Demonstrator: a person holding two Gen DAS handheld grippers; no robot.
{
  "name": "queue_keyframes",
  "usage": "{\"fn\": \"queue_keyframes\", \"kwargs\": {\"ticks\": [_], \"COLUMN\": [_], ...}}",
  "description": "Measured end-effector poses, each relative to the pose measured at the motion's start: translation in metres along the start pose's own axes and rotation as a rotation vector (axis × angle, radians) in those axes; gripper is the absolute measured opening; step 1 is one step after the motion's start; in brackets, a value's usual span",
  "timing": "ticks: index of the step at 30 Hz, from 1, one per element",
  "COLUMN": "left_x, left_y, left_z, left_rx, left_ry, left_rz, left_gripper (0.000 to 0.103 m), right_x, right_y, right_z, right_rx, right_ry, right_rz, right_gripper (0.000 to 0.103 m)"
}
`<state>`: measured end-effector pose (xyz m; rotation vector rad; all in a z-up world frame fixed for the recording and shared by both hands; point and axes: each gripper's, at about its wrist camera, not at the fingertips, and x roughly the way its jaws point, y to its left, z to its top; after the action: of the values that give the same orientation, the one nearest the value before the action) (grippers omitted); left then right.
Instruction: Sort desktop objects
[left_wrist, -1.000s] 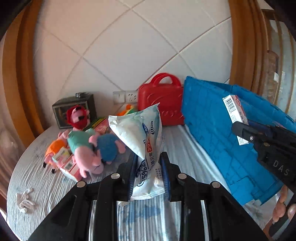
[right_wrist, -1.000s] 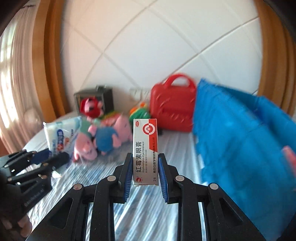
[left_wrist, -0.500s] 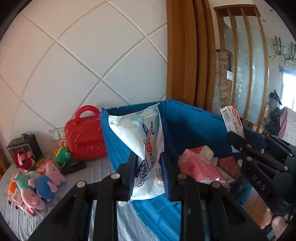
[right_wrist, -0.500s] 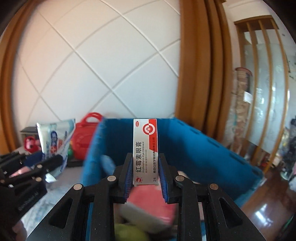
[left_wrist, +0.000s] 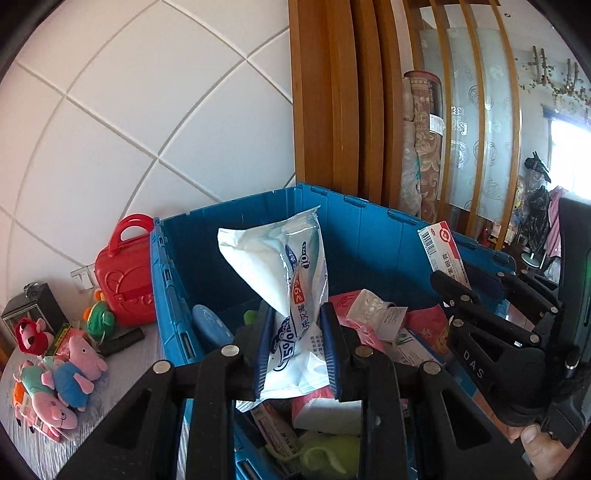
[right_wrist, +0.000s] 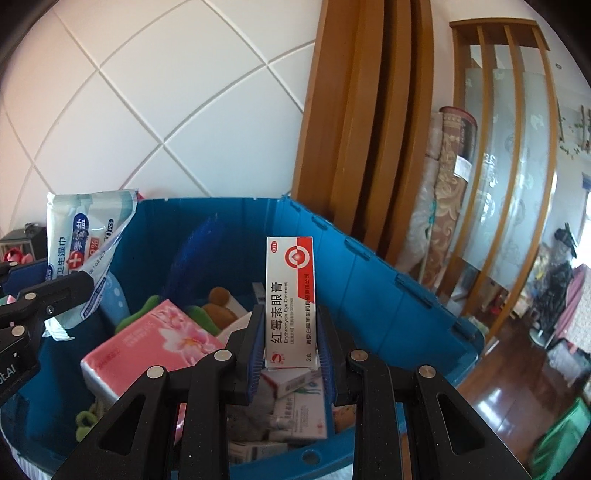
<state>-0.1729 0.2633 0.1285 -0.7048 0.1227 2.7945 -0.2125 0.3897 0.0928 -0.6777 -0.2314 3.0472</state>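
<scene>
My left gripper (left_wrist: 295, 350) is shut on a white and blue wet-wipes pack (left_wrist: 288, 280), held upright over the open blue crate (left_wrist: 369, 236). My right gripper (right_wrist: 290, 354) is shut on a white and red ointment box (right_wrist: 291, 299), also upright over the crate (right_wrist: 369, 291). The right gripper with the box (left_wrist: 443, 254) shows at the right of the left wrist view. The wipes pack (right_wrist: 85, 251) shows at the left of the right wrist view. The crate holds a pink tissue pack (right_wrist: 155, 347), small medicine boxes (right_wrist: 299, 410) and soft toys.
On the table left of the crate stand a red toy suitcase (left_wrist: 125, 273), a green toy (left_wrist: 99, 317), several pink plush pigs (left_wrist: 62, 376) and a dark box (left_wrist: 33, 310). A wooden door frame (left_wrist: 332, 110) and a wooden floor (right_wrist: 509, 369) lie to the right.
Both grippers have swung right from the table with the plush toys to above the blue crate, still holding the wipes pack and the ointment box. The crate's contents now show below them.
</scene>
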Motion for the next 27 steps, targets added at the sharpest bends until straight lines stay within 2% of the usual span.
{"fn": "queue_keyframes", "kwargs": {"ticks": [3, 4, 5, 6, 7, 8, 9, 11, 13, 20, 25, 27], "left_x": [-0.004, -0.004, -0.005, -0.005, -0.006, -0.006, -0.009, -0.013, -0.021, -0.045, -0.059, -0.068], "left_y": [-0.001, -0.001, -0.001, 0.0, 0.0, 0.001, 0.002, 0.004, 0.007, 0.026, 0.043, 0.049], "left_z": [0.0, 0.0, 0.0, 0.0, 0.0, 0.0, -0.001, 0.0, -0.001, -0.004, -0.008, -0.012], "left_rx": [0.006, 0.009, 0.008, 0.005, 0.003, 0.002, -0.003, -0.009, -0.015, -0.055, -0.107, -0.106], "left_ry": [-0.017, -0.02, -0.018, -0.014, -0.015, -0.019, -0.028, -0.043, -0.065, -0.101, -0.078, -0.086], "left_rz": [0.01, 0.019, 0.019, 0.016, 0.014, 0.016, 0.021, 0.024, 0.038, 0.053, 0.024, 0.028], "left_gripper": [0.031, 0.034, 0.039, 0.043, 0.05, 0.058, 0.062, 0.075, 0.081, 0.083, 0.083, 0.083], "right_x": [0.004, 0.004, 0.004, 0.004, 0.001, 0.0, -0.001, -0.006, -0.011, -0.034, -0.049, -0.059], "right_y": [-0.003, -0.003, -0.002, -0.002, 0.0, 0.0, -0.002, -0.003, -0.005, 0.005, 0.02, 0.028], "right_z": [0.0, 0.0, -0.001, -0.001, -0.002, -0.002, -0.002, -0.002, -0.001, 0.001, 0.003, 0.002], "right_rx": [0.009, 0.01, 0.009, 0.005, 0.003, 0.003, 0.004, 0.008, 0.008, 0.007, 0.002, -0.006], "right_ry": [0.007, 0.009, 0.008, 0.004, -0.001, -0.004, -0.006, -0.012, -0.02, -0.007, 0.077, 0.085], "right_rz": [-0.001, 0.0, -0.003, -0.011, -0.017, -0.02, -0.023, -0.037, -0.049, -0.038, -0.011, -0.004], "right_gripper": [0.031, 0.044, 0.064, 0.072, 0.08, 0.082, 0.084, 0.097, 0.103, 0.103, 0.103, 0.103]}}
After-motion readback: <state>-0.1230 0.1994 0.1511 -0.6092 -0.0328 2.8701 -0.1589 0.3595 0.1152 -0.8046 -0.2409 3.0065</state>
